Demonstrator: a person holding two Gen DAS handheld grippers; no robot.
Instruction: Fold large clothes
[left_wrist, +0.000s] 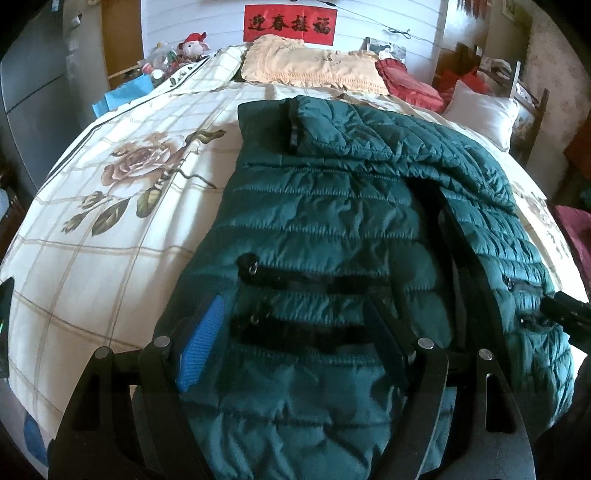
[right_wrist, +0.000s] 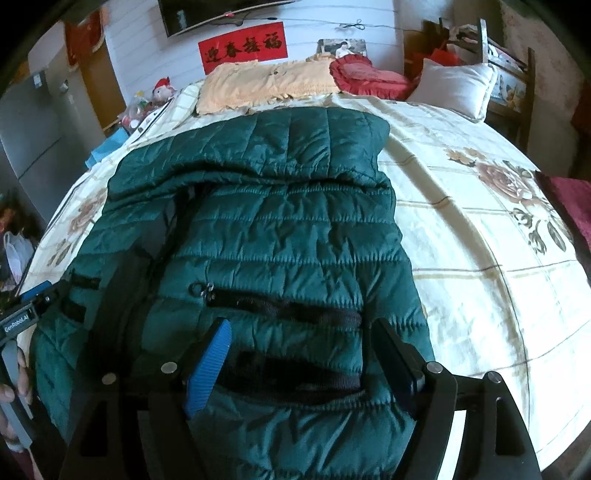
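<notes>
Only the left gripper (left_wrist: 291, 347), agape like the right gripper (right_wrist: 306, 365), sees the jacket's (left_wrist: 332, 229) sleeve.

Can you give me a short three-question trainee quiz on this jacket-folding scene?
1. True or false: the green puffer jacket lies on the floral bedspread.
2. The left gripper is: A) open over the jacket, B) shut on a sleeve.
3. Fill in: beside the yellow pillow sits a red ____.

Key: 1 true. 2 A; the right gripper is open too. 3 cushion.
</notes>
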